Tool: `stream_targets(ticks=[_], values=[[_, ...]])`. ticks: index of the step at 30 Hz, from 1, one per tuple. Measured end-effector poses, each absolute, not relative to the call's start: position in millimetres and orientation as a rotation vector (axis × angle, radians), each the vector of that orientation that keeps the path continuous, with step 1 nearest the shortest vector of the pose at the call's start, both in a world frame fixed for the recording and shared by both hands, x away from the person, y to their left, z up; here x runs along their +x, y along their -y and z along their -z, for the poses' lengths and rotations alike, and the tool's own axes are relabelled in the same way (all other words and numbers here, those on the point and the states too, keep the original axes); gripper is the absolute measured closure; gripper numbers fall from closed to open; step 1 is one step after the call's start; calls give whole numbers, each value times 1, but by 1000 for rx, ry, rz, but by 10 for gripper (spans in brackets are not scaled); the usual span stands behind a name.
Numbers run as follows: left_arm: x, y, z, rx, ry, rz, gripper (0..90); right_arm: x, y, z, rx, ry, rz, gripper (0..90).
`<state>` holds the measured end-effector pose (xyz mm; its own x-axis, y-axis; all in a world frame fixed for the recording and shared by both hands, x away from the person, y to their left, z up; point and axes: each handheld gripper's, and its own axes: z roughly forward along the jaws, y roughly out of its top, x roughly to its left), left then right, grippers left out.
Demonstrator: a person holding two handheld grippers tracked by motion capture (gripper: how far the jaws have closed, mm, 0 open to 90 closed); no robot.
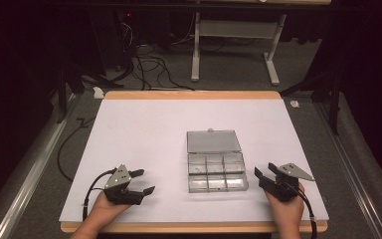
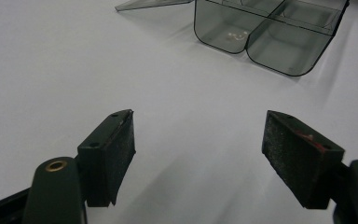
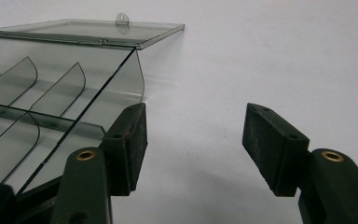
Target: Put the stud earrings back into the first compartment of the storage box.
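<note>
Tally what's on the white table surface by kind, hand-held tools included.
Clear compartment box, lid open: 1
Black hand-held tool: 2, the left tool and the right tool
Total: 3

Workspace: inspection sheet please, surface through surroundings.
Surface: white table, wooden edge front and back.
Job's things: clear compartment box, lid open and lying flat behind it; compartments look empty.
Clutter: nothing seen.
Grippers: left gripper and right gripper both open, nothing between the jaws, either side of the box; right one close beside its wall.
Cables: one trails from each gripper; loose black cables on the floor behind.
Surroundings: dark room, grey floor, white frame legs.
</note>
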<state>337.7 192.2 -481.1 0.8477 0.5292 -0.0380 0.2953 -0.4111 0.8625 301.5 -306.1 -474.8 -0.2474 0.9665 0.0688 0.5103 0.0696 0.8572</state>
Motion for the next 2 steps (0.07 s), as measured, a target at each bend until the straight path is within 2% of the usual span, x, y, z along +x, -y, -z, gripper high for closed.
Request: stream_targets(ticks=[2], values=[[338, -192, 481, 2026, -602, -296, 260, 302, 305, 475, 1462, -1817, -1081, 405]])
